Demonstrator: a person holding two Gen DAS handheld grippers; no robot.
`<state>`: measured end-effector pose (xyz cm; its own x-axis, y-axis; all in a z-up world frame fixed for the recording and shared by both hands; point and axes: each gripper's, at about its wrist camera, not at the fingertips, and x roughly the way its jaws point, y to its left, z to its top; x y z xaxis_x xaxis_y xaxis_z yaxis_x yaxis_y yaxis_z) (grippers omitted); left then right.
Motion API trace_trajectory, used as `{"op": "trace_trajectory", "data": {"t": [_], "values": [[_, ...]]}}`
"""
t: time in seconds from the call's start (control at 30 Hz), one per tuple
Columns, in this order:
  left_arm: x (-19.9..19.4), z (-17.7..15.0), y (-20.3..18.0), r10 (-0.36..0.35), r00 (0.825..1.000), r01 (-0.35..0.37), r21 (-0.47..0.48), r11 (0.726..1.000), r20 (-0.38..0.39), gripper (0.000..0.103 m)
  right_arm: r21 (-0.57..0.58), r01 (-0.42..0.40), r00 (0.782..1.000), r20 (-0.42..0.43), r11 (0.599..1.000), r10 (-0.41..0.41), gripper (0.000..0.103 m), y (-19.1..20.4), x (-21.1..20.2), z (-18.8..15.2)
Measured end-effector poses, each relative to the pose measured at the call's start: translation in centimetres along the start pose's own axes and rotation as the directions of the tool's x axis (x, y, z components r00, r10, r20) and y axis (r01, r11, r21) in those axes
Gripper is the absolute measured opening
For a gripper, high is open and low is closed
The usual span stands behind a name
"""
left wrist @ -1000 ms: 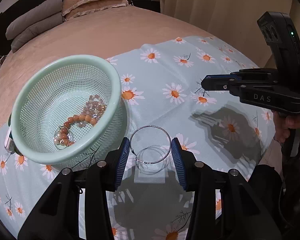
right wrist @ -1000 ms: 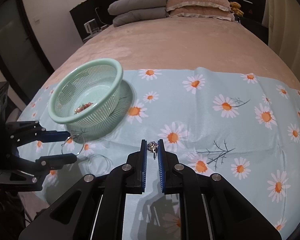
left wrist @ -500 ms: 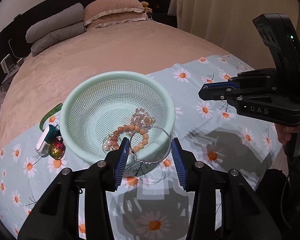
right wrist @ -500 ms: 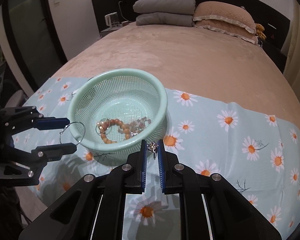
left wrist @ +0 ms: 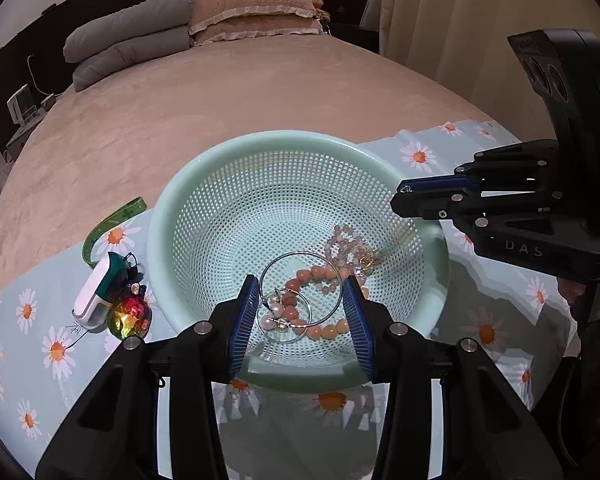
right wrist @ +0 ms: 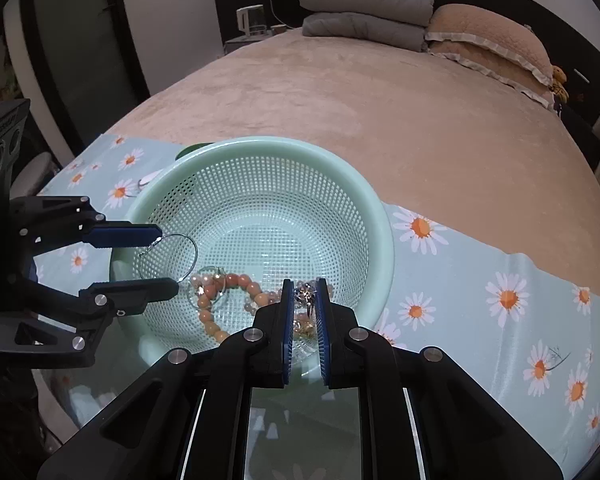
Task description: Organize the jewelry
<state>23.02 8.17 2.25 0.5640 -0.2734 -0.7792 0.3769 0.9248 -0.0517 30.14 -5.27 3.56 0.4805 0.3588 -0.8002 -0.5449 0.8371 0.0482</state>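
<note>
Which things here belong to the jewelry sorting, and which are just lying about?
Job:
basket
hoop in left gripper
charm in right gripper
bead bracelets in basket

Lying about:
tape measure
white-green gadget
iridescent ball
pillows

Baskets: one mint-green mesh basket (left wrist: 204, 200) is sitting on the cloth.
Hoop rings: two are showing, a large hoop (left wrist: 300, 290) and a smaller hoop (left wrist: 284, 316).
Bead strings: two are lying inside, an orange bead string (left wrist: 320, 276) and a pale pink bead string (left wrist: 342, 242).
Pillows: three are stacking up, two grey pillows (right wrist: 364, 12) and one tan pillow (right wrist: 488, 40).
Grippers: two are hovering, the left gripper (left wrist: 300, 312) and the right gripper (right wrist: 302, 308).
</note>
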Motion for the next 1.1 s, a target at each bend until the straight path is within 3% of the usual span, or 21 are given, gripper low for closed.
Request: {"op": "trace_trajectory", "data": {"t": [0.27,0.33,0.37,0.43,0.47,0.5,0.57,1.1], "values": [[1.0,0.3,0.8,0.014,1.000,-0.014,-0.005,1.000,0.003,0.045,-0.018,-0.009,1.000,-0.006,1.000,0.009,0.010,0.6,2.2,0.4],[0.8,0.4,1.1,0.038,0.999,-0.037,-0.016,0.999,0.012,0.056,-0.025,-0.001,1.000,0.011,1.000,0.001,0.012,0.7,2.1,0.5],[0.5,0.3,1.3,0.050,0.998,-0.050,-0.023,0.998,0.027,0.070,-0.031,0.001,1.000,0.028,1.000,0.000,0.015,0.9,2.0,0.4],[-0.4,0.1,1.5,0.043,0.997,-0.041,-0.037,0.999,0.058,0.080,-0.025,0.037,0.996,0.079,0.999,-0.035,0.042,0.9,1.3,0.4],[-0.9,0.0,1.6,0.050,0.996,-0.047,-0.042,0.998,0.072,0.088,-0.017,0.066,0.992,0.109,0.998,-0.064,0.066,0.8,0.8,0.4],[-1.3,-0.1,1.7,0.078,0.994,-0.074,-0.047,0.996,0.083,0.097,-0.008,0.096,0.985,0.147,0.995,-0.094,0.076,0.7,0.3,0.3],[-2.1,-0.4,2.0,0.123,0.988,-0.117,-0.061,0.991,0.098,0.097,0.008,0.123,0.971,0.206,0.992,-0.122,0.085,0.5,-0.7,0.2],[-5.0,-3.2,2.2,0.171,0.981,-0.157,-0.145,0.977,0.089,0.097,0.050,0.131,0.974,0.178,0.990,-0.138,0.087,1.1,-2.5,-1.2]]}}
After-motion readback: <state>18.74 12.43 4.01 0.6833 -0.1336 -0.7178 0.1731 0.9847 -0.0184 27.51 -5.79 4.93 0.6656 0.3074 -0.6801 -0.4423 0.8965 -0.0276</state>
